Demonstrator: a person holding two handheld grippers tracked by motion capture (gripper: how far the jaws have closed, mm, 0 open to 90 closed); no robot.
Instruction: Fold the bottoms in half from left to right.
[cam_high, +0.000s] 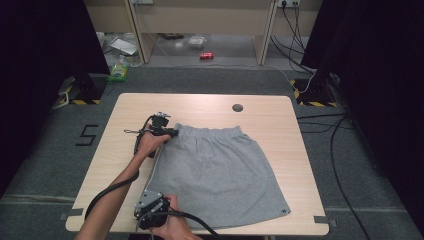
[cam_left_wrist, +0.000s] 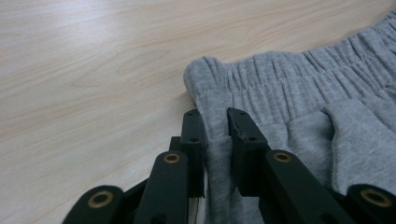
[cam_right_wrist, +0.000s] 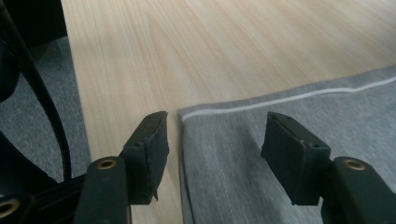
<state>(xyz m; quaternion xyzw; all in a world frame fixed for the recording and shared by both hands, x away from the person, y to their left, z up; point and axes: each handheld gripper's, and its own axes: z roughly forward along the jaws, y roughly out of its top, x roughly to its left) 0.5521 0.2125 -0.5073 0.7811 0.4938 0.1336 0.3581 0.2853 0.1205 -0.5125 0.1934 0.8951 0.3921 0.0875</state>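
Observation:
A grey garment (cam_high: 215, 170) with an elastic waistband lies flat on the wooden table (cam_high: 200, 105). My left gripper (cam_high: 172, 132) is at its far left waistband corner. In the left gripper view the left gripper (cam_left_wrist: 215, 116) is shut on a fold of the grey fabric (cam_left_wrist: 299, 93) just below the waistband. My right gripper (cam_high: 148, 196) is at the near left hem corner. In the right gripper view the right gripper (cam_right_wrist: 217, 130) is open, its jaws standing either side of the hem corner (cam_right_wrist: 224, 154) without pressing it. A white stripe (cam_right_wrist: 289, 98) runs along that edge.
A round cable hole (cam_high: 237, 107) sits in the table's far middle. Bare wood lies left of and beyond the garment. Cables trail over the floor at the right (cam_high: 320, 125). A red can (cam_high: 206, 55) and a green bottle (cam_high: 119, 70) stand on the floor behind.

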